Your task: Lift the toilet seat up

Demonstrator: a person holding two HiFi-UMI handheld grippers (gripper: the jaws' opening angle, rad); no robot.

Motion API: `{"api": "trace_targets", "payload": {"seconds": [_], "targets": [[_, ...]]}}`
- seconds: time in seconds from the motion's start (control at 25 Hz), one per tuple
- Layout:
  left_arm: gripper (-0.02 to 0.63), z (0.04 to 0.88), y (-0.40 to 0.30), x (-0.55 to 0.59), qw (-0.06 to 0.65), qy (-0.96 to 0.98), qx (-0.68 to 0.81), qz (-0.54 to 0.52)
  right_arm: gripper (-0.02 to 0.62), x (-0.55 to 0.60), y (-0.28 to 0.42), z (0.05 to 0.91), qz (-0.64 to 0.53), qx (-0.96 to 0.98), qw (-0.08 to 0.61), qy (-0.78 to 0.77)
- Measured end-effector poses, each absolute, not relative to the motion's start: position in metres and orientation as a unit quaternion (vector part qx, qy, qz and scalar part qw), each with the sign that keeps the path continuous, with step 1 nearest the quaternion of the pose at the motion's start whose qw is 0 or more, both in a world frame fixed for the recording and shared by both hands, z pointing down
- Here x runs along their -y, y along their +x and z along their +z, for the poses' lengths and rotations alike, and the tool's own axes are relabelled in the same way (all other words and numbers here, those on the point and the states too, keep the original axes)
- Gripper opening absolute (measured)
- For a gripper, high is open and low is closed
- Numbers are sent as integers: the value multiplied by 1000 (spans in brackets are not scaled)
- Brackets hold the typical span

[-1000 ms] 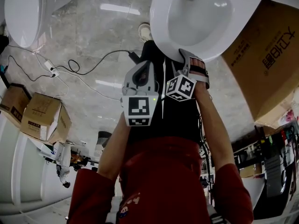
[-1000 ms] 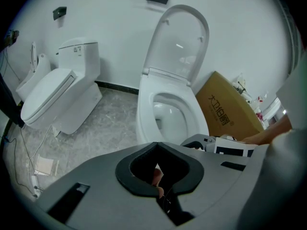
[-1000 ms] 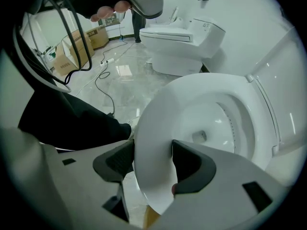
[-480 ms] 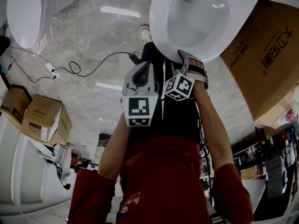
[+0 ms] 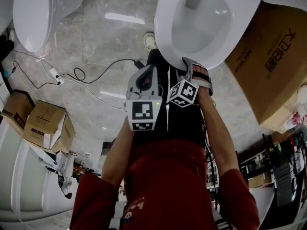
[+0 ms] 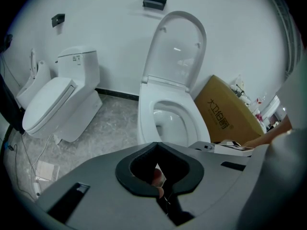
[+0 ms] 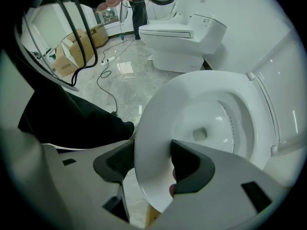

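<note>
White toilet seat lies clamped (front rim) between jaws of the right hand-held gripper.

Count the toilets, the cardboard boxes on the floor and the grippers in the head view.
Toilets: 2, near toilet and far toilet.
Cardboard boxes: 3, large box, two small boxes.
Grippers: 2, left gripper shut and empty, right gripper shut on the toilet seat.
Total: 7.
</note>
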State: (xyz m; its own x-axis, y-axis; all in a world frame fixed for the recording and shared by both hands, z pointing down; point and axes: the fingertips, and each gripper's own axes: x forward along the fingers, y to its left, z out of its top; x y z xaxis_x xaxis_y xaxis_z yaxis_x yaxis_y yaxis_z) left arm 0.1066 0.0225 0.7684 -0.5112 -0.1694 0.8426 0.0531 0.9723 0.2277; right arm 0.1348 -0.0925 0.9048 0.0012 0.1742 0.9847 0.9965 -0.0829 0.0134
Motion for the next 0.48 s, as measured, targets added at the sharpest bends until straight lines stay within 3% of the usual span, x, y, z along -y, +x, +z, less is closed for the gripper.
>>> {"api": "trace_targets", "payload": {"seconds": [0.48], "targets": [[9, 746, 94, -28, 478, 33, 871, -104, 222, 93, 136, 878, -462, 507, 448, -573]]}}
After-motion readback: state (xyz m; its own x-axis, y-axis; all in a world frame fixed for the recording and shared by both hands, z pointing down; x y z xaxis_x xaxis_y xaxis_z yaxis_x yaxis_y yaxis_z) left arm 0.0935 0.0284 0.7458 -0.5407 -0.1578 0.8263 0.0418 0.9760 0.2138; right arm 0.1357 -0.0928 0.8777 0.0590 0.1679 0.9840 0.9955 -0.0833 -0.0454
